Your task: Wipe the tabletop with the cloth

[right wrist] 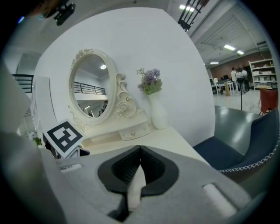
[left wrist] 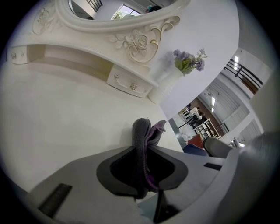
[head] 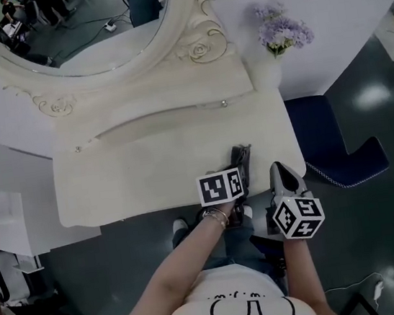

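A dark grey and purple cloth (left wrist: 142, 135) stands up bunched between the jaws of my left gripper (left wrist: 142, 151), which is shut on it. In the head view that left gripper (head: 241, 158) reaches over the front right part of the cream tabletop (head: 147, 167), and the cloth (head: 240, 163) rests on the surface near the front edge. Just off the table's front right corner is my right gripper (head: 280, 172). Seen in its own view, the right gripper (right wrist: 140, 152) has its jaws pressed together with nothing between them.
An oval mirror (head: 77, 31) in a carved frame rises at the back of the table, above a small drawer shelf (left wrist: 127, 83). A white vase of purple flowers (head: 278, 32) stands at the back right corner. A blue chair (head: 333, 145) sits to the table's right.
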Demonstrator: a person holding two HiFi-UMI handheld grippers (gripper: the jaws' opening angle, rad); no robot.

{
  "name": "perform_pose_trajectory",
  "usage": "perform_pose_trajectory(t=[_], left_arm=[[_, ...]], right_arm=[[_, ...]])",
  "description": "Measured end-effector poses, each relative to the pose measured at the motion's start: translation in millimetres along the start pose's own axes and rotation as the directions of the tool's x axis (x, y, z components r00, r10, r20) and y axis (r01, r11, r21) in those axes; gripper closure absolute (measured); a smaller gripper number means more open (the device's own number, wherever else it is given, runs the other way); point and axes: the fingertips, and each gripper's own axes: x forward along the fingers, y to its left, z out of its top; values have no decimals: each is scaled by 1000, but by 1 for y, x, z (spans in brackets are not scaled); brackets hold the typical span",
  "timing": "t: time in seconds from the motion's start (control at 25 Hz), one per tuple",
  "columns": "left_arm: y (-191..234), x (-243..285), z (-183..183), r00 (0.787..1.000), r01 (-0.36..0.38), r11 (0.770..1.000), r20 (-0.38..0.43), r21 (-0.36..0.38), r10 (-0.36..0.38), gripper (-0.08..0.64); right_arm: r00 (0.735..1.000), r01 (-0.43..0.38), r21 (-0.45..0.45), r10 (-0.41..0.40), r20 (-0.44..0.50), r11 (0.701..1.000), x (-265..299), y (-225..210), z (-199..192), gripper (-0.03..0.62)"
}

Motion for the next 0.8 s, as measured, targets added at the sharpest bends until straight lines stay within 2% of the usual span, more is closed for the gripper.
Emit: perform_pose_trajectory(t=[0.36, 0.8], left_arm=[[59, -43, 8, 998, -59, 998, 36, -13, 60, 480], [125, -94, 16, 986, -150, 988, 83, 22, 148, 480]], right_arm=[[1000, -19, -107, 17, -18, 994, 18, 55, -7, 595], [998, -58, -159, 52, -44, 986, 32, 117, -15, 595]])
